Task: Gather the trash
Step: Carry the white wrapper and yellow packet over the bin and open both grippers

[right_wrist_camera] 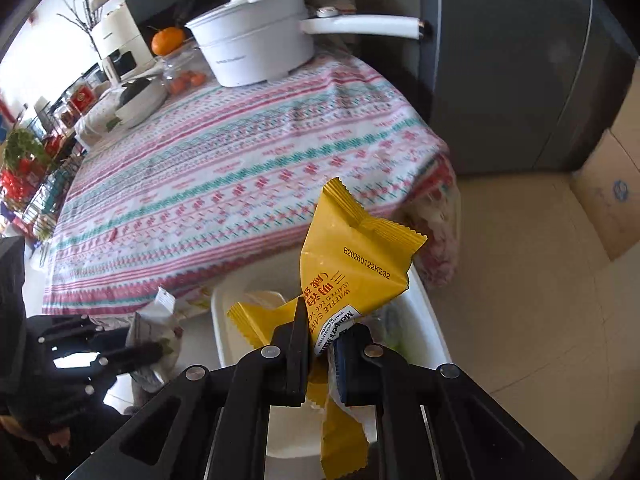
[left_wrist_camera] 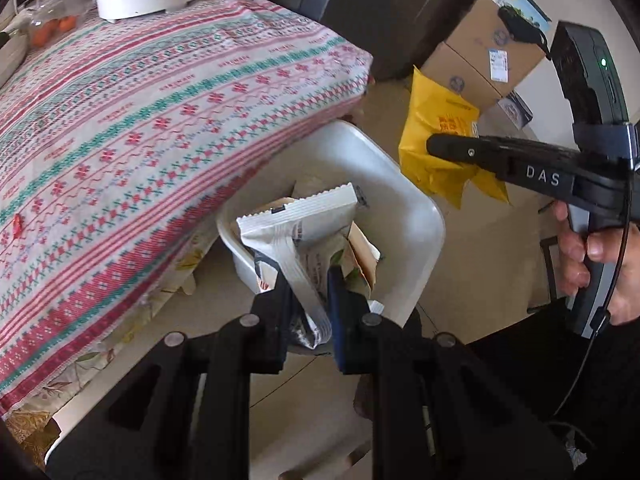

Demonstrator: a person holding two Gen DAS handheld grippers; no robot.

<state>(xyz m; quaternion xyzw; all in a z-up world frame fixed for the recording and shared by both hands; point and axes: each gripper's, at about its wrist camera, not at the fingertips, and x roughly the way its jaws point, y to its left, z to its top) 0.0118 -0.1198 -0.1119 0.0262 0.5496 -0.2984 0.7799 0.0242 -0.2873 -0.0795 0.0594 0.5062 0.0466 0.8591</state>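
My left gripper [left_wrist_camera: 308,280] is shut on a crumpled white wrapper [left_wrist_camera: 296,216], held over a white bin [left_wrist_camera: 400,176] that stands on the floor beside the table. Other packets lie in the bin, among them a brown one [left_wrist_camera: 362,256]. My right gripper [right_wrist_camera: 324,328] is shut on a yellow snack wrapper [right_wrist_camera: 360,256] just above the same bin [right_wrist_camera: 424,320]. In the left wrist view the right gripper [left_wrist_camera: 432,146] and its yellow wrapper [left_wrist_camera: 436,120] hang to the right of the bin. In the right wrist view the left gripper [right_wrist_camera: 152,354] with the white wrapper [right_wrist_camera: 156,328] sits at the lower left.
A table under a red and green patterned cloth [left_wrist_camera: 140,120] fills the left, with a small red scrap [left_wrist_camera: 17,226] on it. A white pot [right_wrist_camera: 256,44], oranges [right_wrist_camera: 168,40] and a bowl [right_wrist_camera: 140,100] stand at its far end. Cardboard boxes [left_wrist_camera: 476,48] and a dark cabinet [right_wrist_camera: 520,80] stand beyond the bin.
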